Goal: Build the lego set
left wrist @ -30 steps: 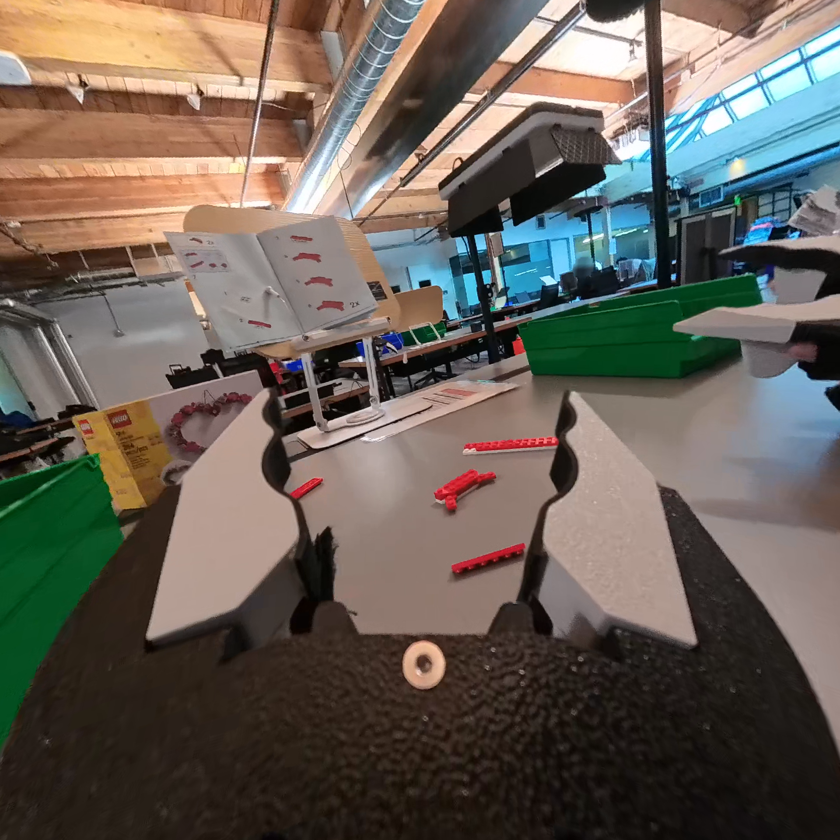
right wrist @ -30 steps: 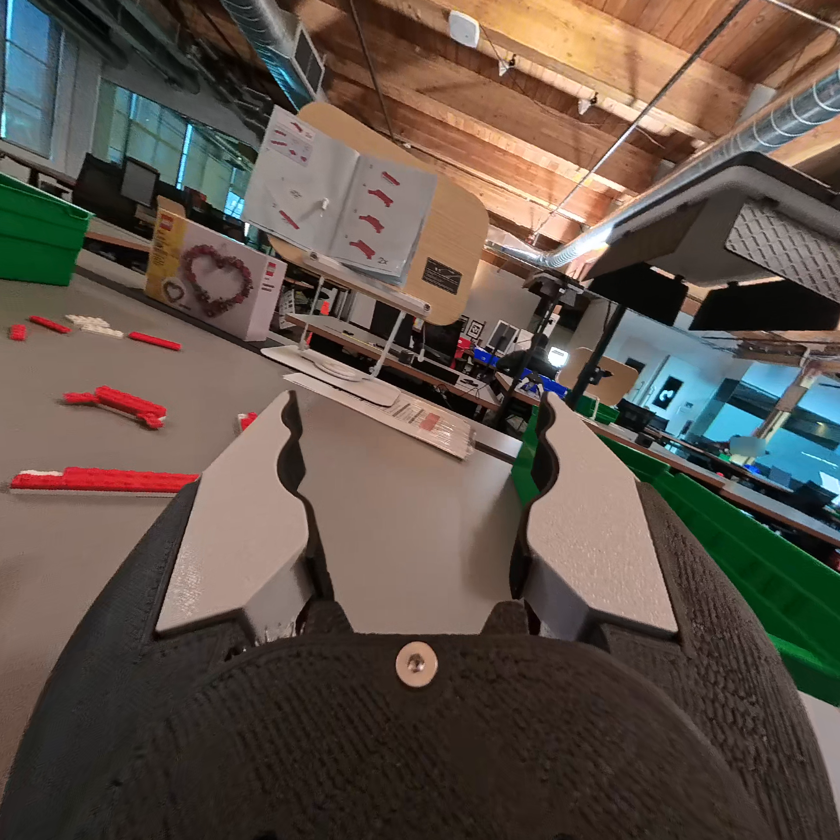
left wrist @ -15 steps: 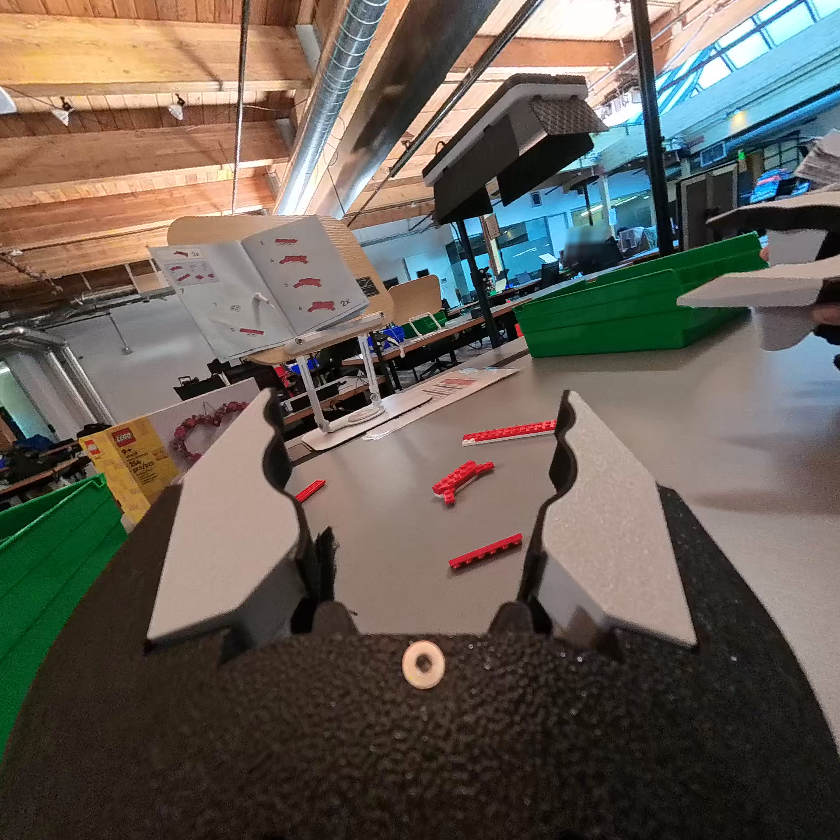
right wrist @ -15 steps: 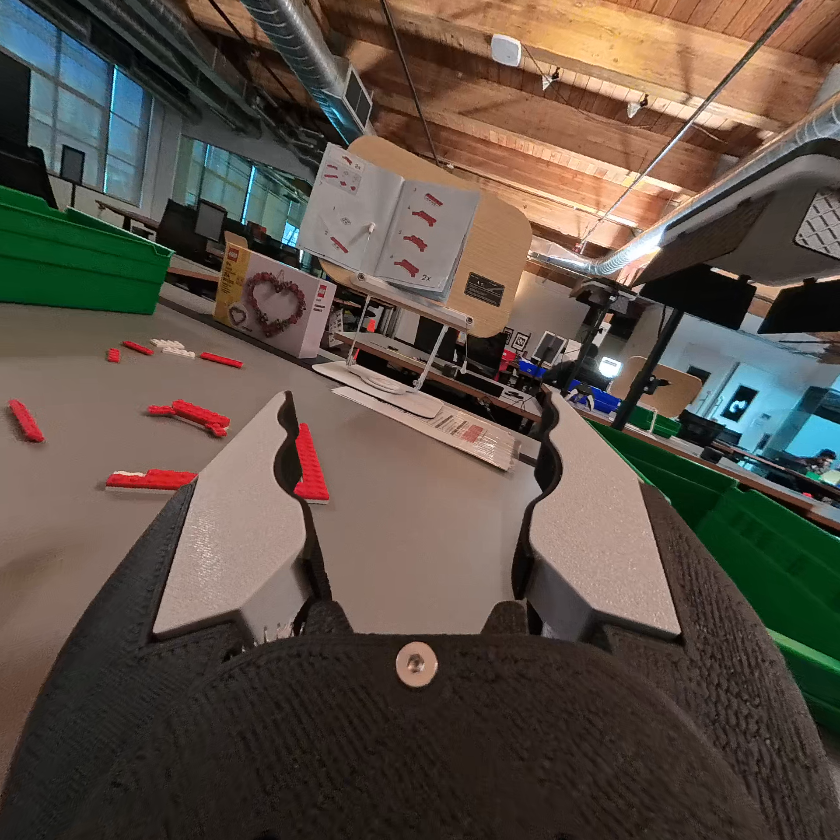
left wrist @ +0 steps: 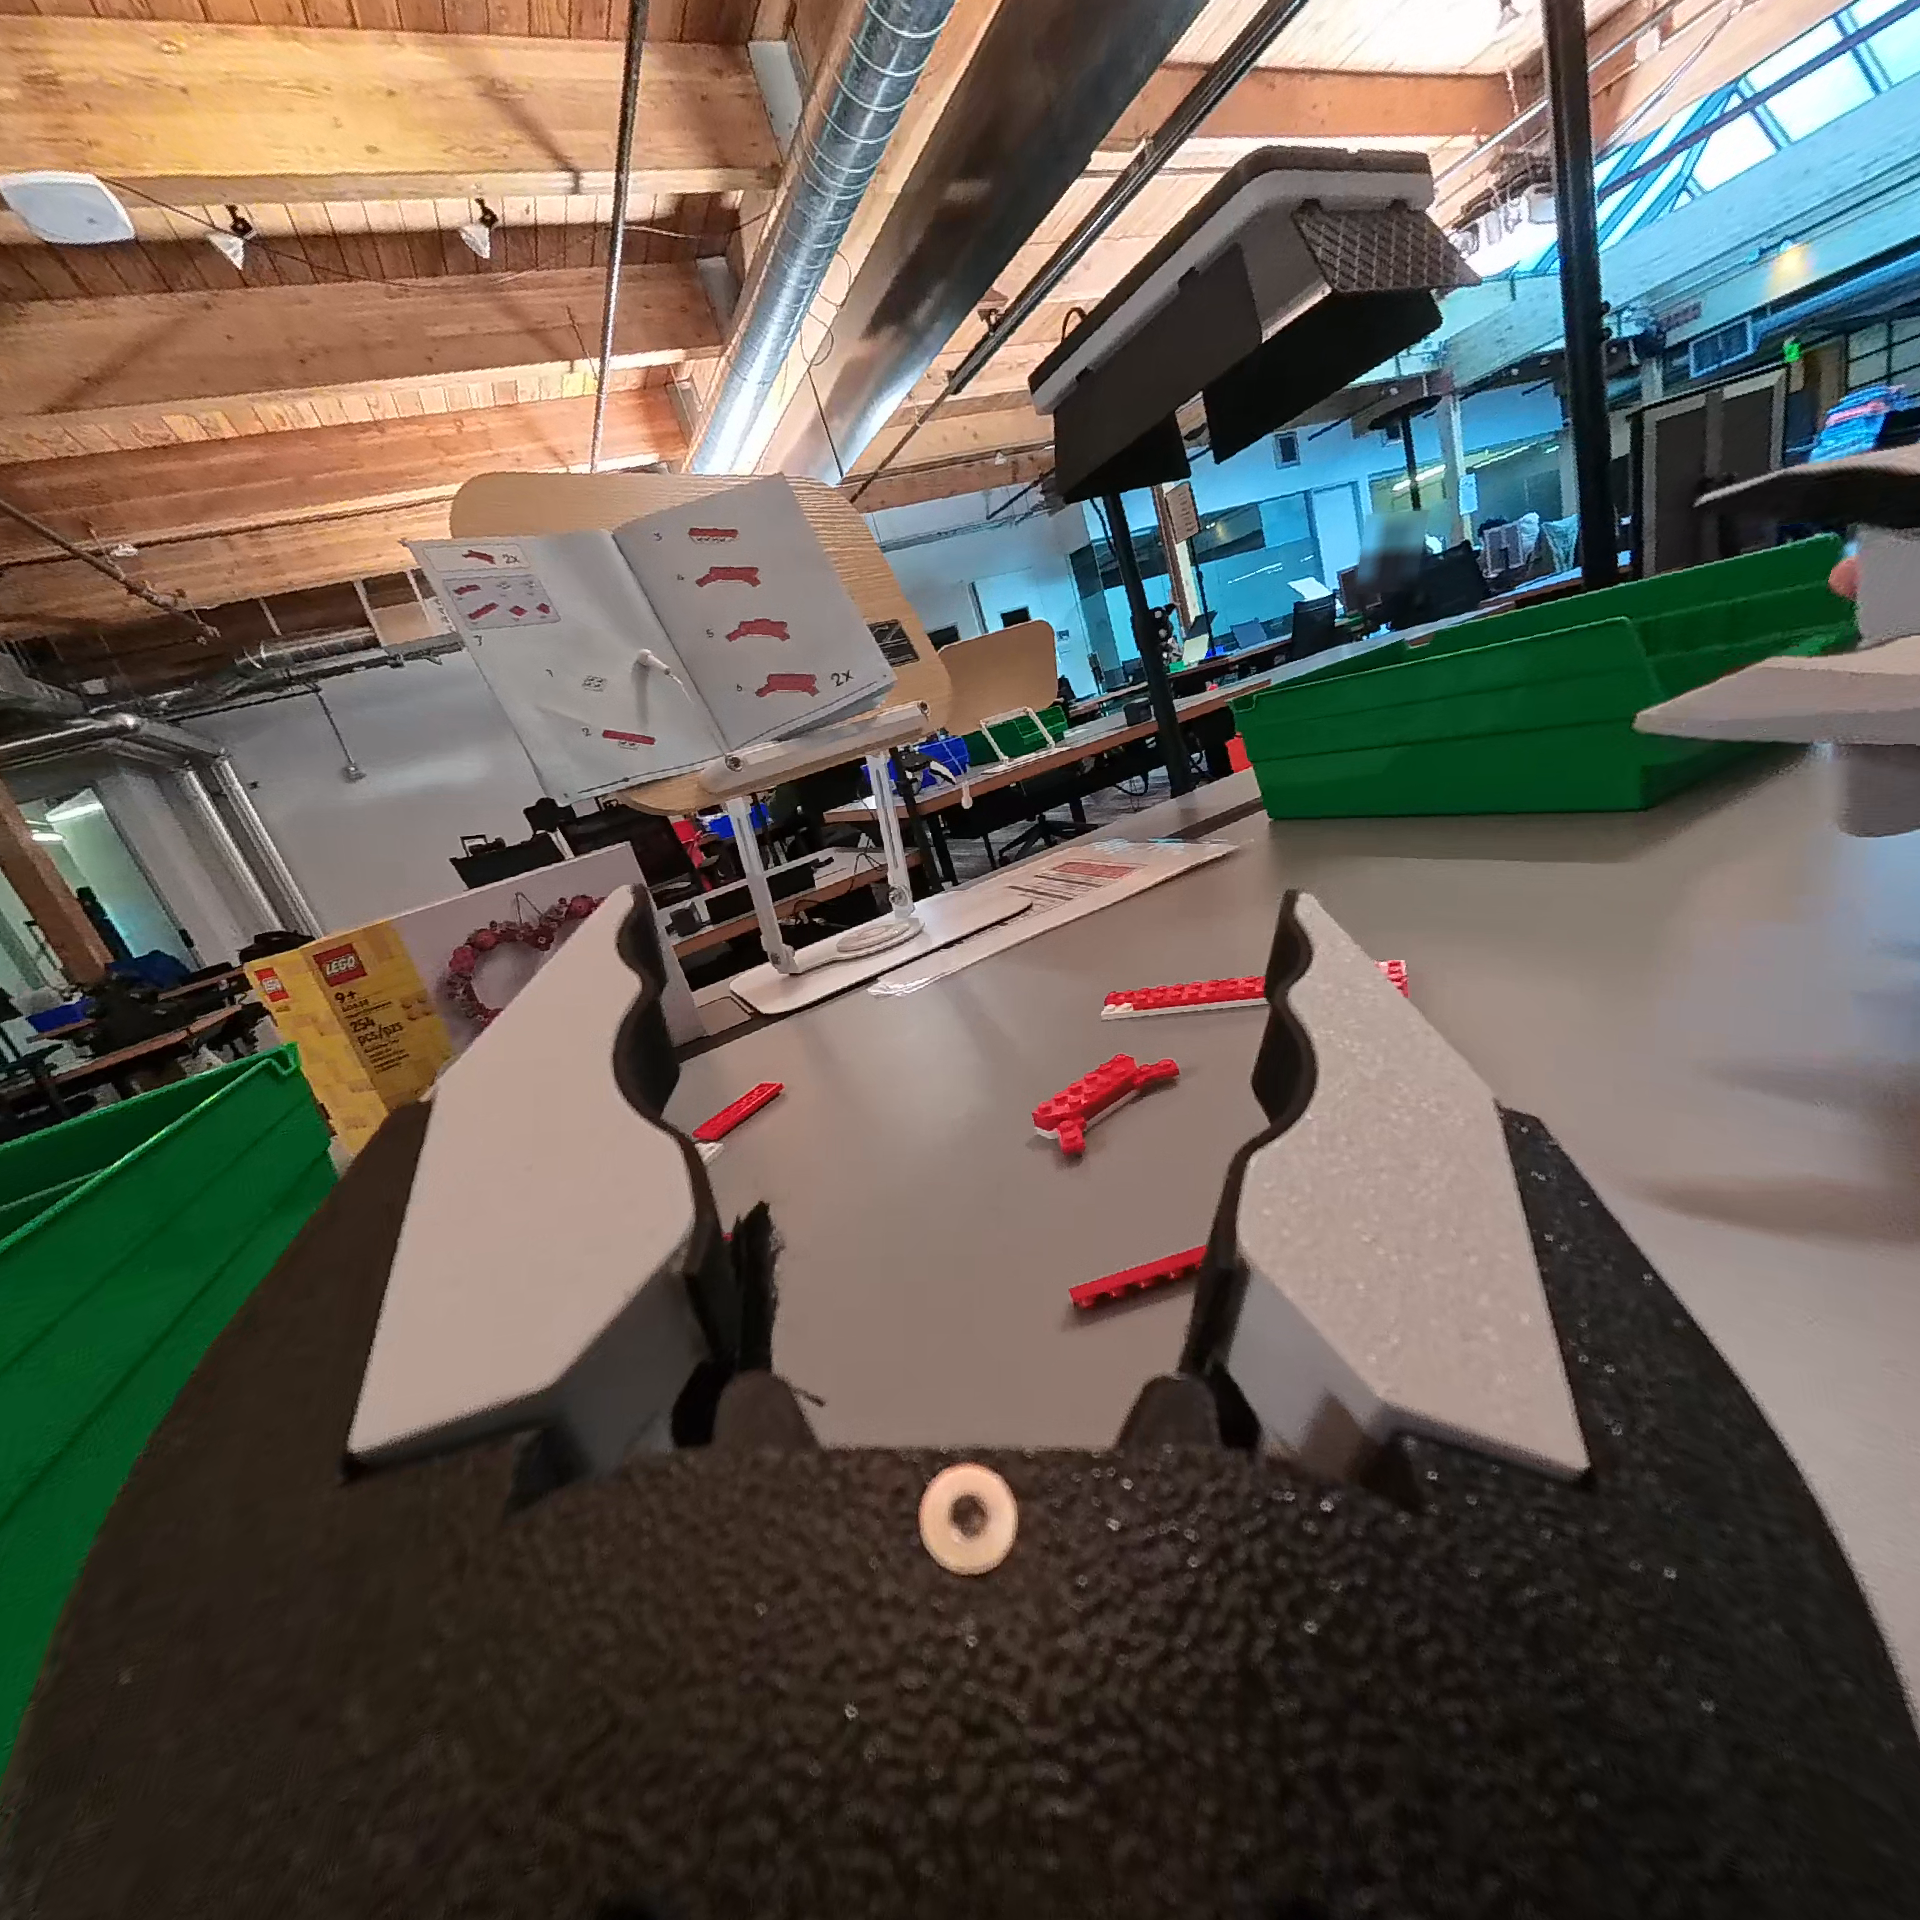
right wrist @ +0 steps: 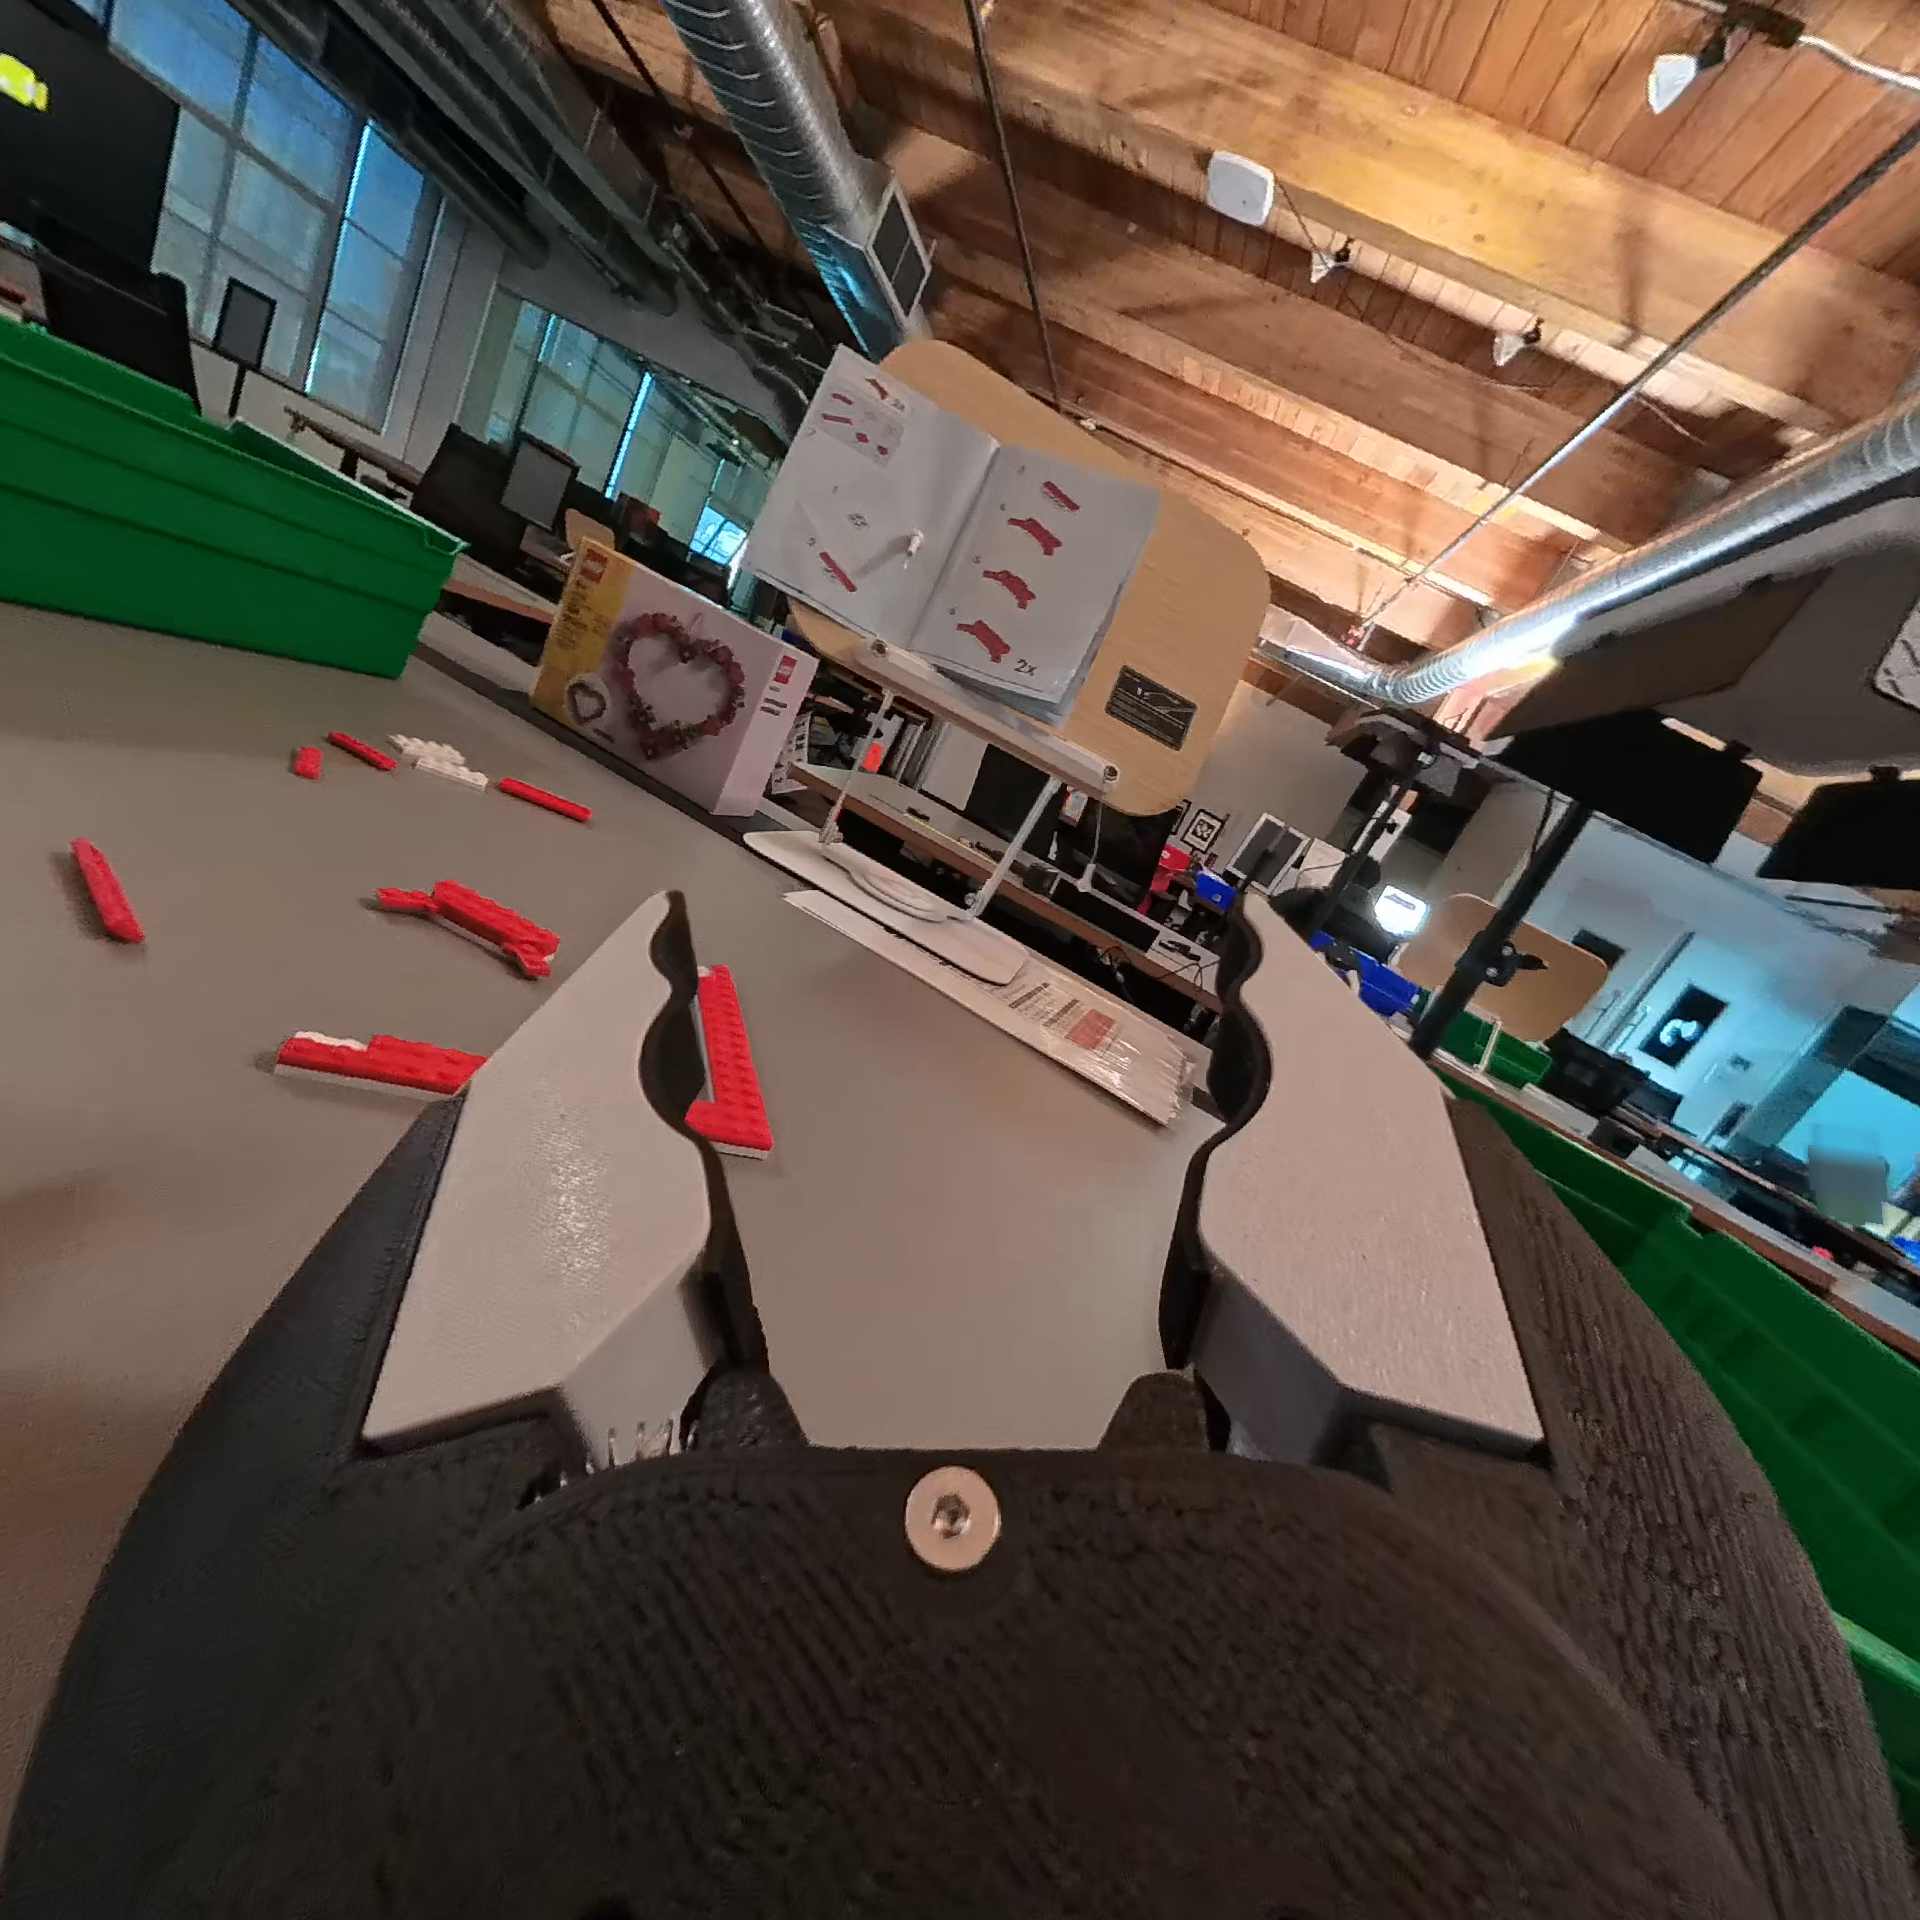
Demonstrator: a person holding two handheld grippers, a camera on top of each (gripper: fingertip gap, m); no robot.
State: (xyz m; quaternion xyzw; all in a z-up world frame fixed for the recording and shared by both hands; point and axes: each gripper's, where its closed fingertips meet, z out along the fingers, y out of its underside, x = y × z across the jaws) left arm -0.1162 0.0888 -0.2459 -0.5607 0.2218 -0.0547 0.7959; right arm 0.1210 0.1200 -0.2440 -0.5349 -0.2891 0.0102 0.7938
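Observation:
Red lego pieces lie on the grey table point(left wrist: 1558, 987). In the left wrist view a small red assembly point(left wrist: 1101, 1091), a thin red plate point(left wrist: 1138, 1276), a long red and white plate point(left wrist: 1184, 997) and a short red plate point(left wrist: 738, 1110) lie ahead of my open, empty left gripper point(left wrist: 961, 935). In the right wrist view my open, empty right gripper point(right wrist: 956, 914) hovers low over the table, with an angled red and white plate point(right wrist: 727, 1070) just inside its left finger. A red assembly point(right wrist: 478, 925), another long plate point(right wrist: 374, 1065) and small red and white pieces point(right wrist: 436, 758) lie to the left. The right gripper's fingers point(left wrist: 1787, 707) show at the left view's right edge.
An open instruction booklet point(left wrist: 665, 644) rests on a stand point(right wrist: 935, 894) at the table's far side, beside the lego box point(right wrist: 675, 686). Green bins point(left wrist: 1507, 717) point(right wrist: 197, 540) point(right wrist: 1766, 1382) stand at both sides. A flat paper packet point(right wrist: 1049, 1029) lies near the stand. The long plate point(right wrist: 374, 1065) is about equally far from each gripper, around 12 centimeters. From the left gripper's tips to the small red assembly point(left wrist: 1101, 1091) is close to 15 centimeters. My right wrist view point(right wrist: 486, 925) looks at it from another angle.
The right gripper has swung left and forward, bringing the angled red plate and more pieces into its view. The left gripper has turned slightly; the pieces sit farther right between its fingers.

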